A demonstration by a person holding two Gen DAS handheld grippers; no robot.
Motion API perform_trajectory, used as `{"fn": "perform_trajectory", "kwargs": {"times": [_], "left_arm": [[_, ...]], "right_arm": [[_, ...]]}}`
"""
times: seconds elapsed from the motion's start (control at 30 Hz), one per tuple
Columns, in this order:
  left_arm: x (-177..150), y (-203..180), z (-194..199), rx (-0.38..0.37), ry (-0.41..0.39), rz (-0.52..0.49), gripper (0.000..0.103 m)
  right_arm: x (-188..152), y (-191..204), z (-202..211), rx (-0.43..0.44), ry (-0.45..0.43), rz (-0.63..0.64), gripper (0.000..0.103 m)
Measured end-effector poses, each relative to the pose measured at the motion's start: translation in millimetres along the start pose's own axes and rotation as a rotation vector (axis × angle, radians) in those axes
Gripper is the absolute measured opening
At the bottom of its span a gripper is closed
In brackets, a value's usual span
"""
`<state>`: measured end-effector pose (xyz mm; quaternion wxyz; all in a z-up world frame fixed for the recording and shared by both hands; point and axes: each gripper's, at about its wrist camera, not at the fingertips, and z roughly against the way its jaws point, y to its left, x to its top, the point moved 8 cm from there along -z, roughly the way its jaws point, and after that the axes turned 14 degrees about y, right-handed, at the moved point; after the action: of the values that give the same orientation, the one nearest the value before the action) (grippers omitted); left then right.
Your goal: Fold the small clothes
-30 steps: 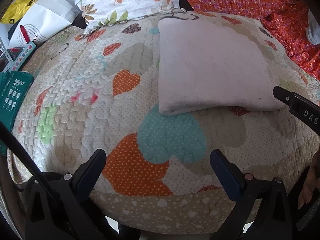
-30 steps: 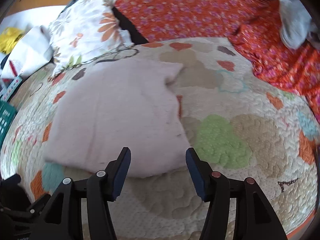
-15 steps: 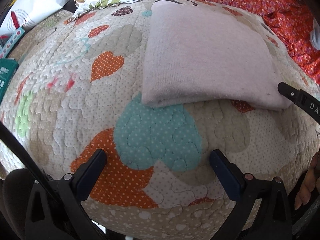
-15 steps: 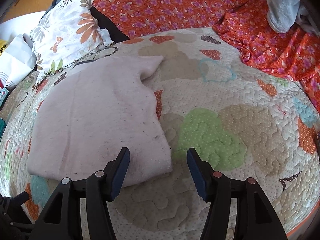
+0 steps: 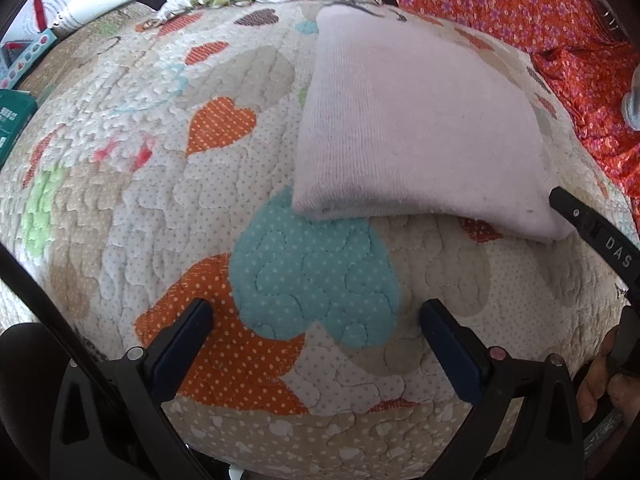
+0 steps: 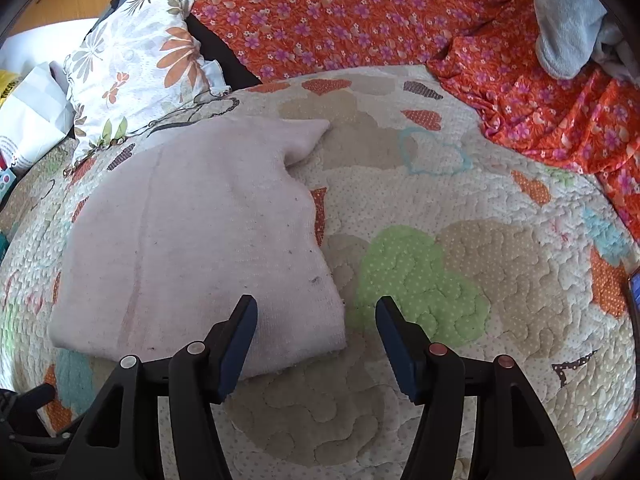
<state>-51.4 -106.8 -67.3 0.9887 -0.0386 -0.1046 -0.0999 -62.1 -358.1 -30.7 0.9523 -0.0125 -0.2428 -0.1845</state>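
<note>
A pale pink knitted garment (image 5: 416,128) lies folded flat on the heart-patterned quilt (image 5: 312,264). My left gripper (image 5: 316,316) stands open over the quilt, short of the garment's near fold, with nothing between its fingers. In the right wrist view the same garment (image 6: 200,240) fills the left half. My right gripper (image 6: 316,316) hovers at its near right corner, its jaws opening; the left finger (image 6: 240,328) is over the cloth and the pads do not press on it. The right gripper's finger (image 5: 592,228) shows at the right edge of the left wrist view.
A floral pillow (image 6: 132,60) lies behind the garment. An orange flowered sheet (image 6: 360,12) covers the back, with a light blue cloth (image 6: 568,28) heaped at the far right. Packets and a teal box (image 5: 16,120) sit at the left edge. A hand (image 5: 600,380) shows at lower right.
The left wrist view has tipped down and closed in on the garment's near fold. The right gripper's jaws have widened slightly and the garment's corner sits closer to its left finger.
</note>
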Motion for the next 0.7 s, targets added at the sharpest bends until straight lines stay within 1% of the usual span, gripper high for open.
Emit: {"fn": "perform_trajectory", "kwargs": {"times": [0.07, 0.23, 0.37, 0.5, 0.7], "left_arm": [[-1.3, -0.7, 8.7, 0.011, -0.03, 0.0, 0.103], [-1.9, -6.0, 44.7, 0.06, -0.149, -0.034, 0.103], [-0.3, -5.8, 65.2, 0.071, -0.207, -0.045, 0.103], [-1.4, -6.8, 76.0, 0.091, -0.23, -0.06, 0.103], [-4.9, -6.0, 77.8, 0.119, -0.229, -0.06, 0.103]], "right_arm": [[-0.2, -0.1, 1.6, -0.005, -0.007, 0.004, 0.068], [-2.6, -3.6, 3.7, 0.004, -0.003, -0.016, 0.068], [-3.6, -3.8, 8.7, 0.001, -0.016, -0.022, 0.068], [-4.0, -2.0, 13.7, -0.012, -0.034, -0.012, 0.068], [-5.2, 0.1, 21.2, -0.004, -0.052, -0.01, 0.069]]}}
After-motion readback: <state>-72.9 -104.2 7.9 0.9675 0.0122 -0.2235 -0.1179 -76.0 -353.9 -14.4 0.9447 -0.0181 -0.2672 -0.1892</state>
